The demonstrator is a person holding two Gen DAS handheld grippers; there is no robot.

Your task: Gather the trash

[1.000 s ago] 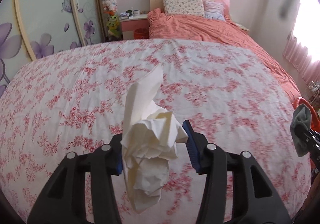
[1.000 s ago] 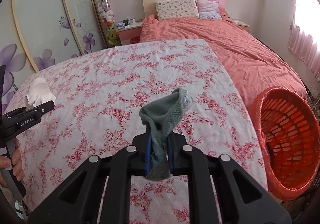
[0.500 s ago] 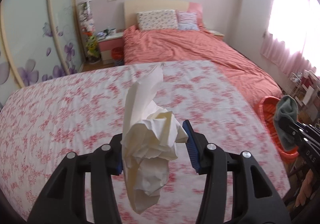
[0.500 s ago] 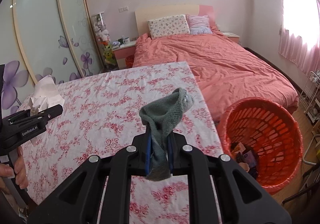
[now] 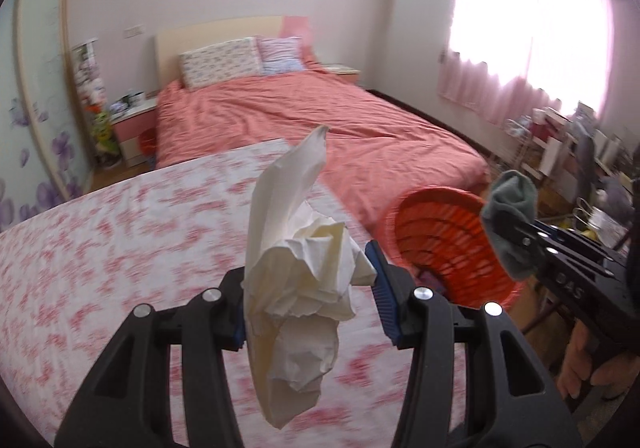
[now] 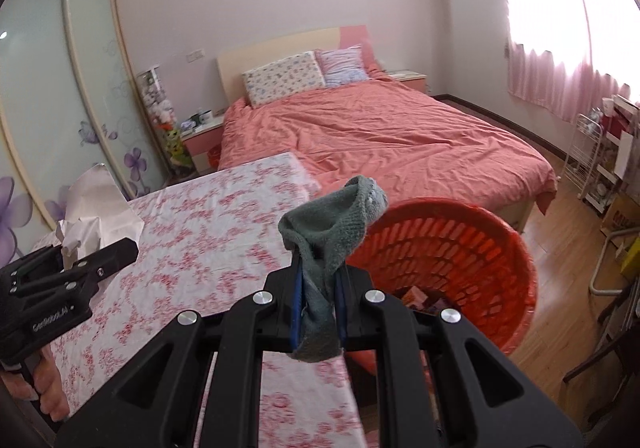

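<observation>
Both loads are in transit: my left claw (image 5: 308, 312) pinches crumpled tissue (image 5: 296, 288), my right claw (image 6: 318, 308) clamps 1 grey sock (image 6: 332, 232) — next, release over the orange basket (image 6: 460, 244) at lower right.

"GenRobot.AI" on left tool (image 6: 100, 256)

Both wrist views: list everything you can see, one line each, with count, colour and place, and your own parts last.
Crumpled paper tissue: one, white, held in the left gripper.
Knitted sock: one, grey-green, held in the right gripper.
Plastic lattice basket: one, orange-red, on the floor by the table's right edge, some items inside.
Floral tablecloth: one, white with red flowers, over the near table.
Bed with coral cover: one, behind the table.
Pillows: two, one floral, one striped, at the headboard.
Bedside cabinet: one, pink and white, left of the bed.
Curtains: pink, at the right window.
Left gripper: black, blue pads, shut on the tissue.
Right gripper: black, shut on the sock.
</observation>
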